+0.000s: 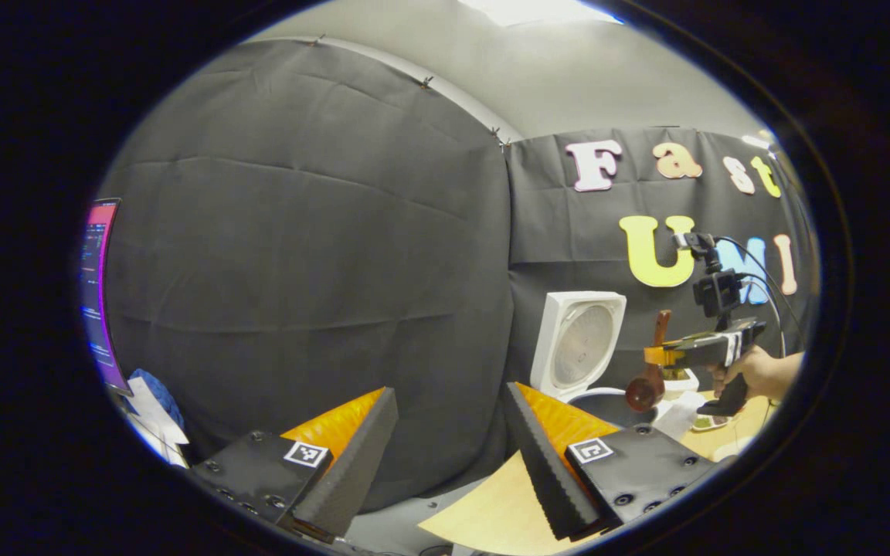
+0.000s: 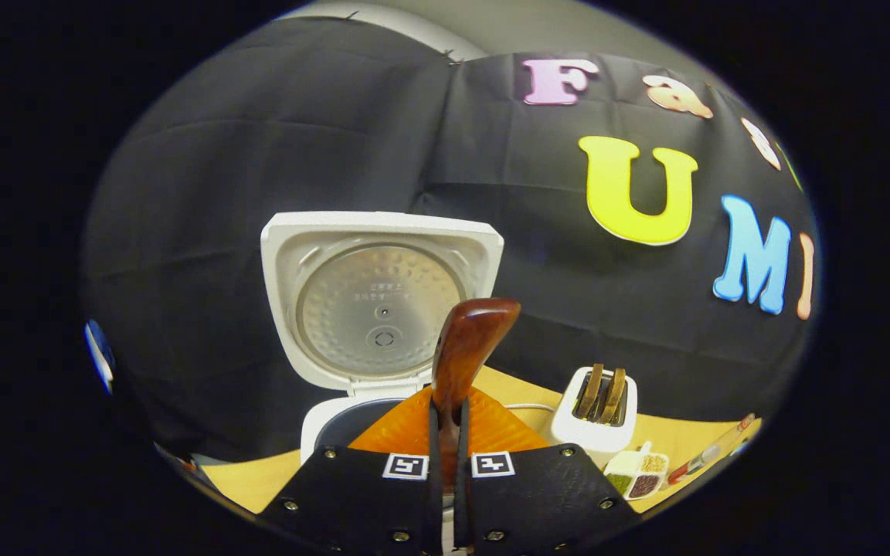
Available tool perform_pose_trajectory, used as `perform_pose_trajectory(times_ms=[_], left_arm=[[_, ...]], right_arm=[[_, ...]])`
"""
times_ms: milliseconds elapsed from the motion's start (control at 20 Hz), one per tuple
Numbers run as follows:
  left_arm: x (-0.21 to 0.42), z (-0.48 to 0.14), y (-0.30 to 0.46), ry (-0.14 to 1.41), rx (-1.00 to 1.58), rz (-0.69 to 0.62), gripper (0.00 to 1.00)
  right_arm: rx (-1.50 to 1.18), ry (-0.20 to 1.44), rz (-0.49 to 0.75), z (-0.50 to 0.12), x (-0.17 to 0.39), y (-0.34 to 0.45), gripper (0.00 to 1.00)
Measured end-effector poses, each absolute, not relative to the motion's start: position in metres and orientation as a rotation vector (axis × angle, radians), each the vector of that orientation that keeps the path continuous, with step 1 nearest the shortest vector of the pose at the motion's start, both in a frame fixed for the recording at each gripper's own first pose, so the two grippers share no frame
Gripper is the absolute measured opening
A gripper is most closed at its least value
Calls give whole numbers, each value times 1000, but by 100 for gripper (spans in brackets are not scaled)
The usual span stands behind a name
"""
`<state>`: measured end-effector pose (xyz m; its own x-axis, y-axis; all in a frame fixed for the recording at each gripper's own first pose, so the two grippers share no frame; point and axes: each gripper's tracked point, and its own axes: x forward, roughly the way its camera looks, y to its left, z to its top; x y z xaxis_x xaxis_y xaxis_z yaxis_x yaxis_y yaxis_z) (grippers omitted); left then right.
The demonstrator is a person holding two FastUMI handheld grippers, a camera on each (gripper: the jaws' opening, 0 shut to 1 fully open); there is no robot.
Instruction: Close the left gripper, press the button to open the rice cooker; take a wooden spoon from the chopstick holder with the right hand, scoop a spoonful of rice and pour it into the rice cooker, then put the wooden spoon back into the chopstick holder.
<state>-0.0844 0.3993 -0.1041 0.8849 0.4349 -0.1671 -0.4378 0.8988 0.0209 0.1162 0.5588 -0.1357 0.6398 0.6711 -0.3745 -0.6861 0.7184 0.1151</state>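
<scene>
The rice cooker (image 2: 352,421) stands on the worktop (image 2: 259,479) with its lid (image 2: 379,297) raised upright toward the booth wall, which leaves the inner pot (image 1: 607,405) open from above; the button-press step therefore appears complete. The right gripper (image 2: 449,432) is closed tight on the handle of the wooden spoon (image 2: 464,347), with both fingers pressed against it and almost no gap between them. In the left gripper view the same tool is seen from the side: the right gripper (image 1: 657,355) is carried by a hand (image 1: 754,372) and clamps the spoon across its shaft, handle end up and bowl (image 1: 644,392) hanging down just above the cooker's rim. This steep, bowl-down attitude is consistent with tipping the contents into the pot, although no rice is discernible in either view, so whether the pour has occurred cannot be determined. The left gripper (image 1: 445,432) is held back and to one side, its fingers spread wide and holding nothing; this position keeps it out of the spoon's path. The chopstick holder (image 2: 598,421) stands on the worktop beside the cooker, with two utensils upright in it and room left for the spoon. A small divided tray (image 2: 636,472) of grains lies just in front of the holder, within short reach of the right gripper. Judged from the layout, the remaining work is to finish the pour and return the spoon to the holder.
</scene>
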Motion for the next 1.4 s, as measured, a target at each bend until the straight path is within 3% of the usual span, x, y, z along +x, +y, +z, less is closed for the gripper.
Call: perform_pose_trajectory(times_ms=[500, 700, 1050, 1250, 1400], left_arm=[[-84, -84, 385, 132, -34, 364, 94], [-78, -78, 371, 117, -47, 302, 98], [-44, -62, 303, 87, -59, 199, 94], [-44, -53, 274, 73, -70, 157, 100], [-39, -44, 251, 63, -65, 122, 97]], right_arm=[[491, 578, 662, -94, 133, 498, 6], [504, 536, 620, -82, 141, 452, 6], [495, 478, 546, -71, 139, 371, 6], [460, 442, 476, -70, 139, 318, 6], [441, 422, 426, -69, 138, 276, 6]])
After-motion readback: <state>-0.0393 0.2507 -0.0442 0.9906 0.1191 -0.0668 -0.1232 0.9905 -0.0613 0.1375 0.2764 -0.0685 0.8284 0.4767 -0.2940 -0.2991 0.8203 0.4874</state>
